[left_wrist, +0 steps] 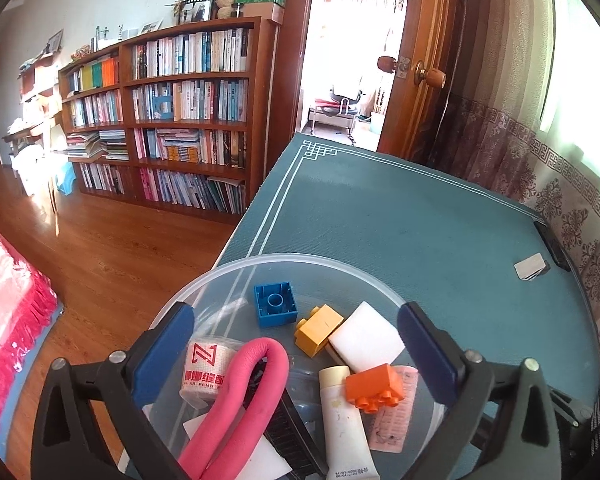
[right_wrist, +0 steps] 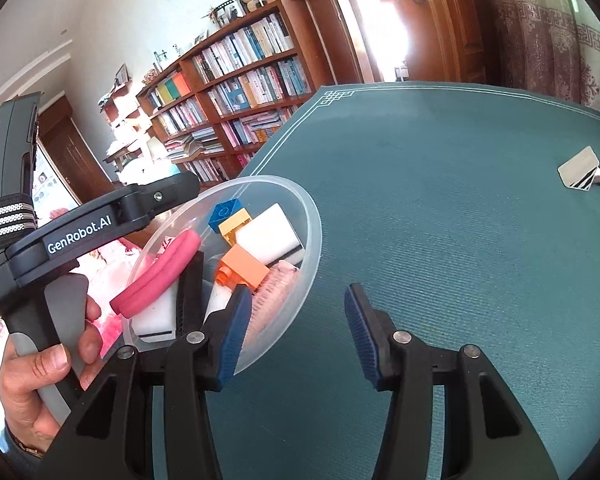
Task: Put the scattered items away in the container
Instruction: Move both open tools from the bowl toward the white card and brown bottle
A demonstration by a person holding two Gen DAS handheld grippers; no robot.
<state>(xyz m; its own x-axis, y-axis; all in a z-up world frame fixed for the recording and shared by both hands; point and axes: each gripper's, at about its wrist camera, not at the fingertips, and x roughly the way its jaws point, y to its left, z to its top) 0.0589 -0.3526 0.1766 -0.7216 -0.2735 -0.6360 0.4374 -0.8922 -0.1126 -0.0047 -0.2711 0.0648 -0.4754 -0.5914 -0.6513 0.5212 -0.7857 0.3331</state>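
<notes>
container (left_wrist: pixel 300 264): clear round plastic, full of items | left tool (left_wrist: pixel 296 356): spread wide | right tool (right_wrist: pixel 296 332): spread, empty

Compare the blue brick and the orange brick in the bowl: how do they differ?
The blue brick lies with its hollow underside facing up, at the bowl's far side; the orange brick lies on its side, studs showing, atop the white tube. The orange one is longer. Both are plastic toy bricks already in the bowl.

right claw (right_wrist: pixel 296 332) open, empty | bowl (right_wrist: pixel 314 248) full | table (right_wrist: pixel 460 260)
</notes>
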